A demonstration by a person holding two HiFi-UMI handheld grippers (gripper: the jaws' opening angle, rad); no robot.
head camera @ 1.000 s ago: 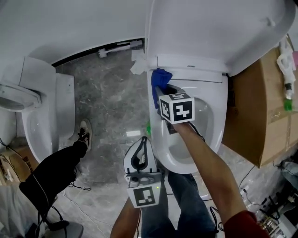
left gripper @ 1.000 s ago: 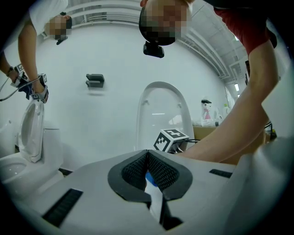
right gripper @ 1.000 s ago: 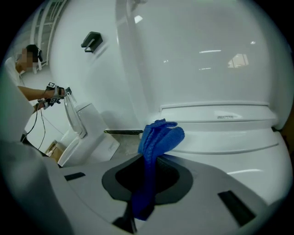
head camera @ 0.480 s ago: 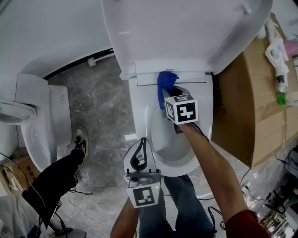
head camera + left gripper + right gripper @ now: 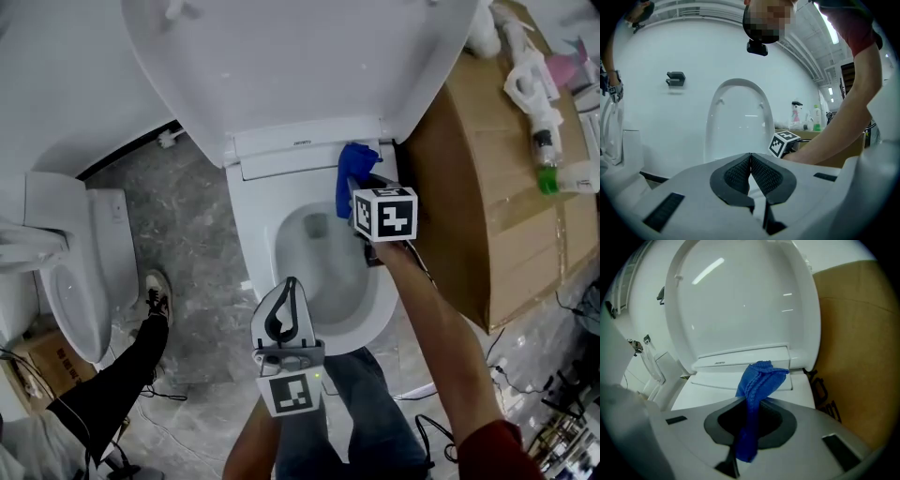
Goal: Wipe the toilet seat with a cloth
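My L gripper [image 5: 750, 159] sits by the seat's [image 5: 253, 230] front rim, jaws together, nothing btwn them. R gripper [image 5: 752, 404]: jaws clamped on the blue cloth [image 5: 354, 167] at the seat's back-right corner, next to the box [image 5: 469, 187].

Grey floor [image 5: 202, 281], toilet [image 5: 255, 234], second toilet [image 5: 66, 291], cardboard box [image 5: 478, 187]

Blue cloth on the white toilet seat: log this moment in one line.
right gripper: shut on blue knitted cloth | cloth position: rear right of white plastic toilet seat | white lid: raised | left gripper: shut, empty
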